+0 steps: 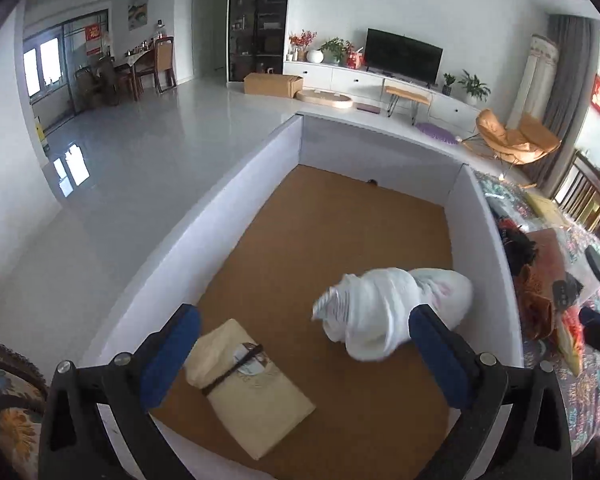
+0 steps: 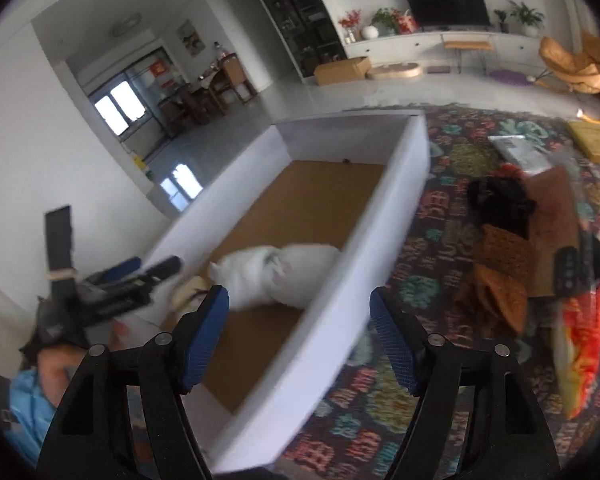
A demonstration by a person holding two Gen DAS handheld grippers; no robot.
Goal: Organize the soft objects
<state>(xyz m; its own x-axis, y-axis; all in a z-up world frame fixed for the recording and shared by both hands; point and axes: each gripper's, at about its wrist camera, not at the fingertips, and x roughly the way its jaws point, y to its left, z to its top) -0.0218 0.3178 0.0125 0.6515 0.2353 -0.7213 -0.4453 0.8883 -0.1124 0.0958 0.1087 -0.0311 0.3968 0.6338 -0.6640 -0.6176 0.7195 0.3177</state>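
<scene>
You have two soft items lying in the white-walled box with the brown floor. The white cloth bundle, twisted and rolled into a lump, rests near the box's right wall. The cream folded cloth, tied across with a dark band, lies flat and angled at the near left, apart from the bundle.

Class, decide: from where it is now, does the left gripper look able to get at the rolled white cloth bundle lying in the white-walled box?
Probably yes. The left gripper is open above the box, and the rolled white cloth bundle lies uncovered just ahead, apart from the beige folded cloth.
</scene>
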